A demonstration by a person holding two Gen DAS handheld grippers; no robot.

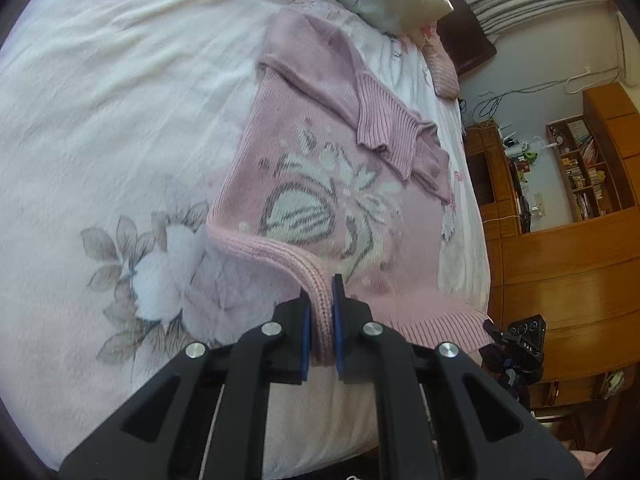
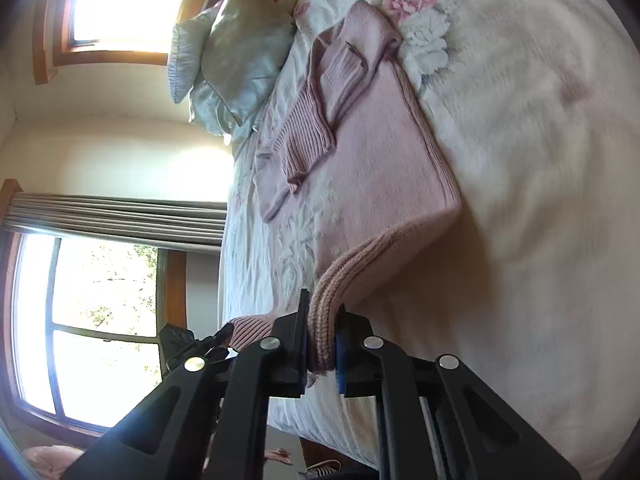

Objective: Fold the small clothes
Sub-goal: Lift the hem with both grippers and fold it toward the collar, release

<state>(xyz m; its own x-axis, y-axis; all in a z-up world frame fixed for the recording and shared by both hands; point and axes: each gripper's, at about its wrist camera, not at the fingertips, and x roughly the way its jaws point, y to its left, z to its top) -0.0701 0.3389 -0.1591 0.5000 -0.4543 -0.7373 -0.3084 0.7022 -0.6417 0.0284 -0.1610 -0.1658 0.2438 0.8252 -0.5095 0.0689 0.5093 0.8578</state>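
Note:
A pink knitted sweater (image 1: pixel 320 184) with a white flower pattern lies spread on the bed, both sleeves folded across its chest. My left gripper (image 1: pixel 321 292) is shut on the ribbed bottom hem (image 1: pixel 280 250), which rises off the bed between the blue pads. In the right wrist view the same sweater (image 2: pixel 372 160) stretches away from me, and my right gripper (image 2: pixel 322 308) is shut on the other end of the hem (image 2: pixel 360 258). Each gripper shows small in the other's view: the right gripper (image 1: pixel 516 340) and the left gripper (image 2: pixel 192 344).
The bed carries a white floral cover (image 1: pixel 120 140) with wide free room beside the sweater. Pillows (image 2: pixel 236 56) lie at the head. A wooden shelf unit (image 1: pixel 560 208) stands past the bed's edge, and windows (image 2: pixel 100 312) with curtains are on the other side.

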